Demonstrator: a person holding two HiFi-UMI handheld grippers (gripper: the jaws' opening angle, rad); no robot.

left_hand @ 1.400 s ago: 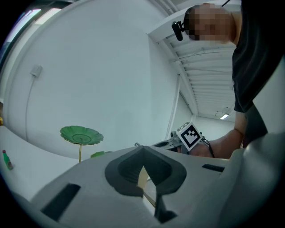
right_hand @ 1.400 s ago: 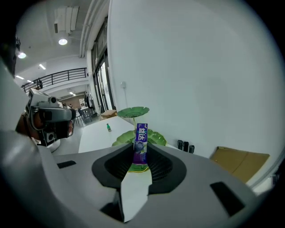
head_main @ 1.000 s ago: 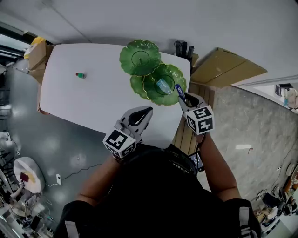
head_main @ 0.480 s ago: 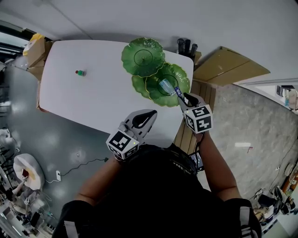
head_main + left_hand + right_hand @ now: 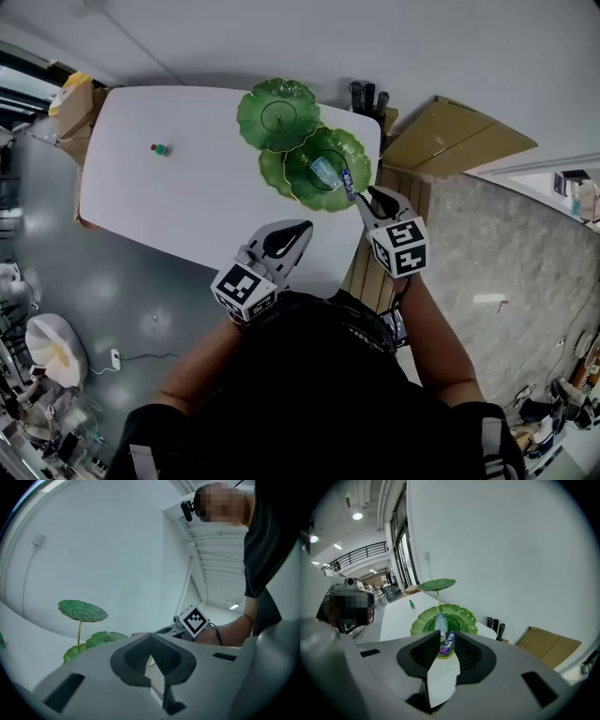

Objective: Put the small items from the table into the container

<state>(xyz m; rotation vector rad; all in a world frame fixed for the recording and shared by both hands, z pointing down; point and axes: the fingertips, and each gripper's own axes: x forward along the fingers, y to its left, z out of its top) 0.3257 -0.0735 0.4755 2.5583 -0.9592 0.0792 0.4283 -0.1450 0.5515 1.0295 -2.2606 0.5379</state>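
**A:** ok, what's hidden or hard to read here?

**B:** Quite a bit. In the head view the person's torso cuts off the near edge of the table [image 5: 187, 202]. The left gripper view is mostly the left hand-held gripper [image 5: 150, 643] itself. It only lets the top leaf and a bit of the lower leaves of the green dish [image 5: 309, 187] peek over. Its jaws are clenched at the tips with nothing in them, just a thin slit below.

**A:** and the right one, is it holding the packet?

**B:** That's the tricky bit. In the right gripper view the purple packet [image 5: 446, 643] fills the gap between the jaws of the right hand-held gripper [image 5: 447, 634]. From above, though, it lies on the lower leaf's rim, just beside the tips. I'd say it's released and the jaws are apart, but the fit looks tight, so not 100% sure.

**A:** anything else in the dish?

**B:** A clear bottle [image 5: 325, 172] lies in the lower leaf, right next to the packet. A third, smaller leaf is mostly tucked under that one.

**A:** what's left on the table?

**B:** One little green item [image 5: 161, 149], far off at the other end and too small to identify. Nothing stands between it and the dish. Behind the table's far corner are some dark things [image 5: 367, 97], and a cardboard box [image 5: 459, 141] sits off to the right.
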